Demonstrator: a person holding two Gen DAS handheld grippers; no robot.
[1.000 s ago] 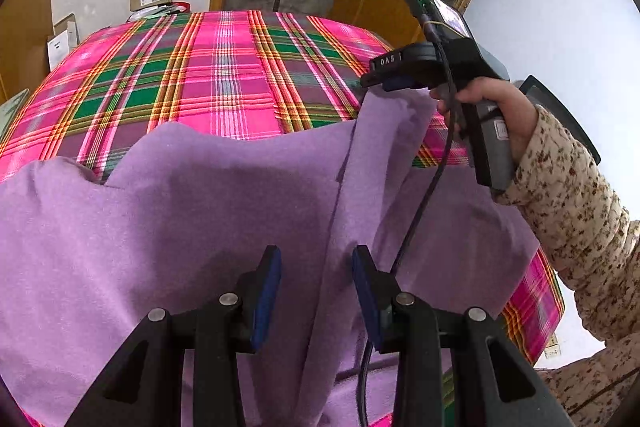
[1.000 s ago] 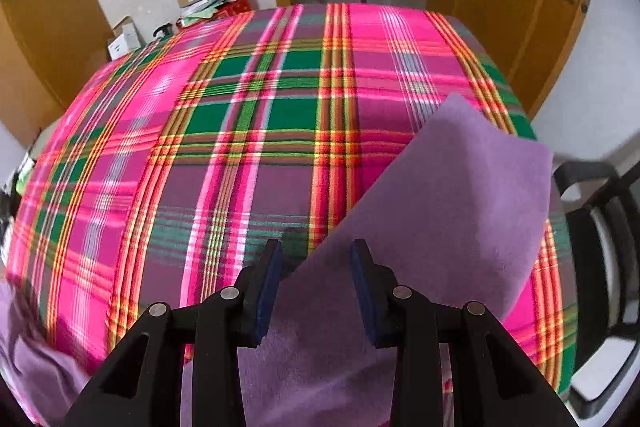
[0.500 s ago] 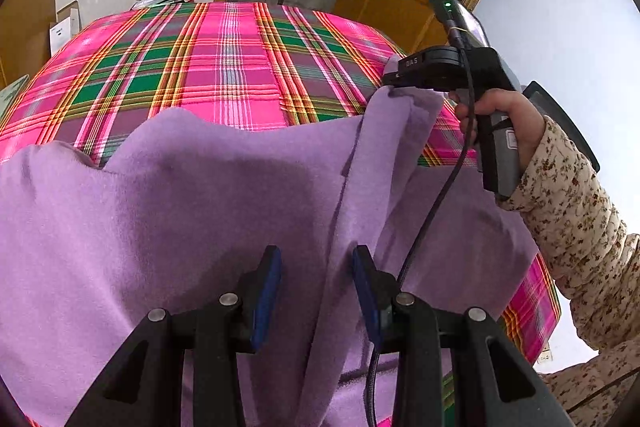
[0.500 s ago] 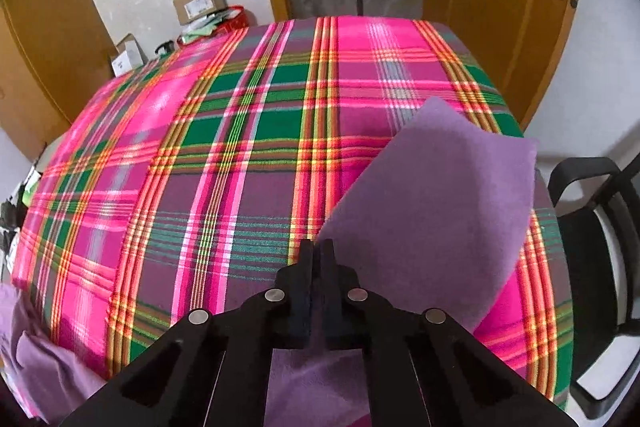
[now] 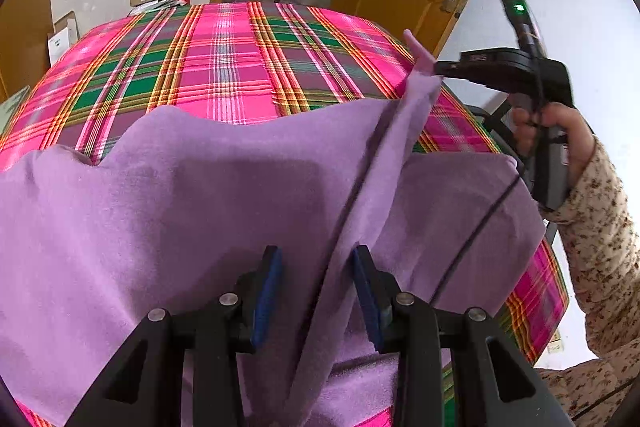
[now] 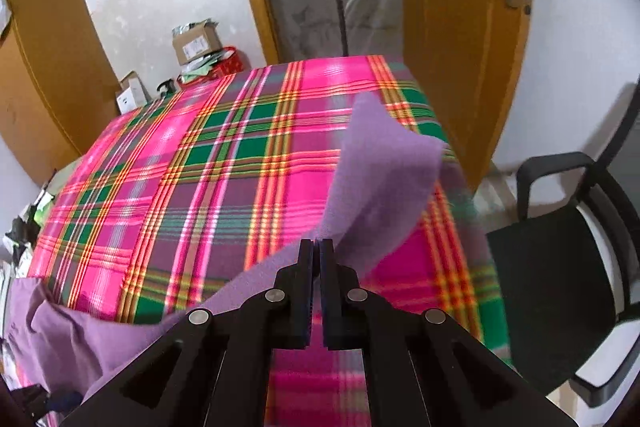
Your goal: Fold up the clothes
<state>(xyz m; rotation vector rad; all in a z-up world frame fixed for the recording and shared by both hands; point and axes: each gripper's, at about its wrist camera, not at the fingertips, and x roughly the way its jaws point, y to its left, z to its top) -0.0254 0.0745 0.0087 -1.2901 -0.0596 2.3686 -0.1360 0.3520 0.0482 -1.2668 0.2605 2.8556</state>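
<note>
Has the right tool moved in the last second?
Yes. The right tool, shut on the purple cloth, has lifted up and right, away from the plaid table.

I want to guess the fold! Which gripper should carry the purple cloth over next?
Probably the right gripper: it is shut on a raised corner of the soft purple fleece garment. The left gripper is open, gripping nothing.

The right hand-held gripper (image 6: 319, 259), open around the soft purple fleece garment (image 5: 192, 203) a second ago, is now clamped on its edge and raised well above the pink-and-green plaid counter (image 6: 224, 163). The pinched corner, earlier flat on that counter, now stands up in a taut ridge running toward the left hand-held gripper (image 5: 316, 279).
</note>
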